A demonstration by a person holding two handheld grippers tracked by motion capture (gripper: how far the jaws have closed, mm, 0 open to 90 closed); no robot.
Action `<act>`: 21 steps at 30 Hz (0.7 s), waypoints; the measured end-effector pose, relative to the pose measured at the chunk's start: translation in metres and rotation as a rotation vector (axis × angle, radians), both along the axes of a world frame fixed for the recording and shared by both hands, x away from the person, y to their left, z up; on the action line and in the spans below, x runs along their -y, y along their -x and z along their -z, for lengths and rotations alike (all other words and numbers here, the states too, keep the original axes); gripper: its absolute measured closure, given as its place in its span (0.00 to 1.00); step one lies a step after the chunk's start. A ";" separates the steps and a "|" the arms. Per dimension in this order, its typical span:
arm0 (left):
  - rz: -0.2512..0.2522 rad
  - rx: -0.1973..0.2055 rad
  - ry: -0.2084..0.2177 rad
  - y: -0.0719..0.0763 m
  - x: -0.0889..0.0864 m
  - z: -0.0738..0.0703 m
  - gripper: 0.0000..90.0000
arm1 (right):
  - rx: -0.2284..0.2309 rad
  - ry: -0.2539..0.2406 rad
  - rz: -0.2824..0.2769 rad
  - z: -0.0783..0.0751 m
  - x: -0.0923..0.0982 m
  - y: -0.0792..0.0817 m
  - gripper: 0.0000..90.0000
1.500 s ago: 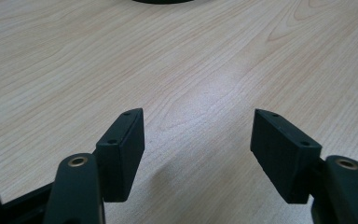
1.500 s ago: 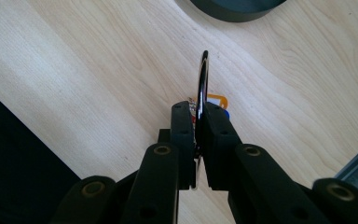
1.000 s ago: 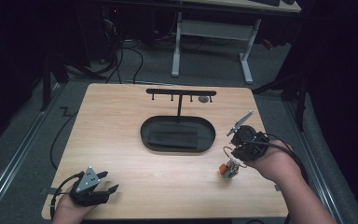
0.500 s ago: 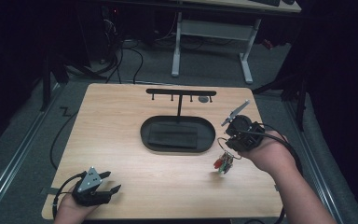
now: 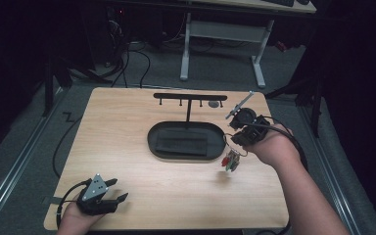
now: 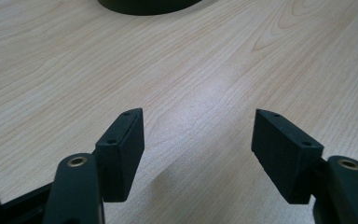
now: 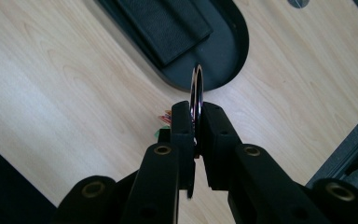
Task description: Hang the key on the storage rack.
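My right gripper [image 5: 236, 140] hangs over the table's right side, just off the right end of the black oval tray [image 5: 152, 145]. It is shut on a metal key ring [image 7: 197, 86], held edge-on between the pads. A bunch of small red and green tags [image 5: 231, 161] dangles from the ring above the wood. In the right gripper view the tags [image 7: 164, 119] peek out left of the jaws, with the tray [image 7: 230, 56] below them. My left gripper [image 5: 117, 190] rests at the table's front left corner, open, with bare wood between its jaws [image 6: 198, 135].
A black T-shaped hook rack [image 5: 190, 96] stands behind the tray, and a small grey disc [image 5: 215, 104] lies by it. A dark flat pad [image 5: 182, 142] lies inside the tray. Cables trail off both grippers. The table's right edge is close to my right hand.
My right gripper has risen and moved toward the tray, lifting the key ring and its tags off the table. The left gripper has stayed put.
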State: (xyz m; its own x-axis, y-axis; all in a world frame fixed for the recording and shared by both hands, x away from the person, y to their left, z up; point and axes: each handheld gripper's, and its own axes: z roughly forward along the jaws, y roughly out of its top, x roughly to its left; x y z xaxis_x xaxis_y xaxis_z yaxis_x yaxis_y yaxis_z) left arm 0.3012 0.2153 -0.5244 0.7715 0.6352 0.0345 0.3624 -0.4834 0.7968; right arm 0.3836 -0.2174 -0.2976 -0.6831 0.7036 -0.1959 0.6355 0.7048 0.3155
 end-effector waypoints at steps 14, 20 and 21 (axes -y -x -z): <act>-0.022 0.011 -0.009 0.005 -0.006 -0.001 0.39 | 0.024 -0.006 0.009 -0.007 -0.014 -0.041 0.94; -0.030 0.017 -0.010 0.007 -0.009 -0.002 0.39 | 0.031 -0.028 0.027 -0.006 -0.011 -0.060 0.94; -0.031 0.014 -0.009 0.007 -0.010 -0.002 0.39 | 0.034 -0.029 0.021 -0.006 -0.011 -0.064 0.94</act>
